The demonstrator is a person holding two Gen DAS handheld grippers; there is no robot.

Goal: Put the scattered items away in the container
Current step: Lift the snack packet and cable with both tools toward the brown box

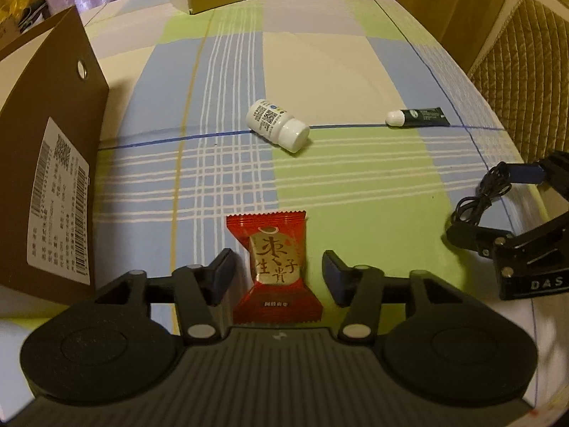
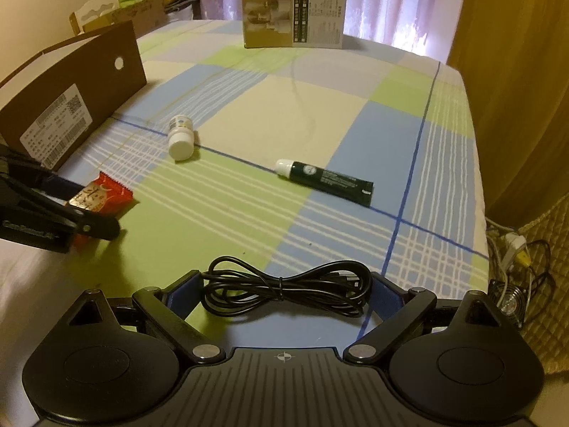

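A red snack packet (image 1: 275,267) lies on the checked tablecloth between the fingers of my left gripper (image 1: 279,272), which is open with a gap on each side. My right gripper (image 2: 284,295) is open wide around a bundled black cable (image 2: 284,290) resting on the cloth, its blue pads close to the bundle's ends. A white pill bottle (image 1: 277,126) lies on its side mid-table. A dark green tube (image 2: 327,179) with a white cap lies to its right. The brown cardboard box (image 1: 53,142) stands at the left.
A printed product carton (image 2: 293,14) stands at the table's far edge. A quilted chair back (image 1: 526,71) is beyond the right edge, with a power strip and wires (image 2: 512,245) low down on that side. Curtains hang behind.
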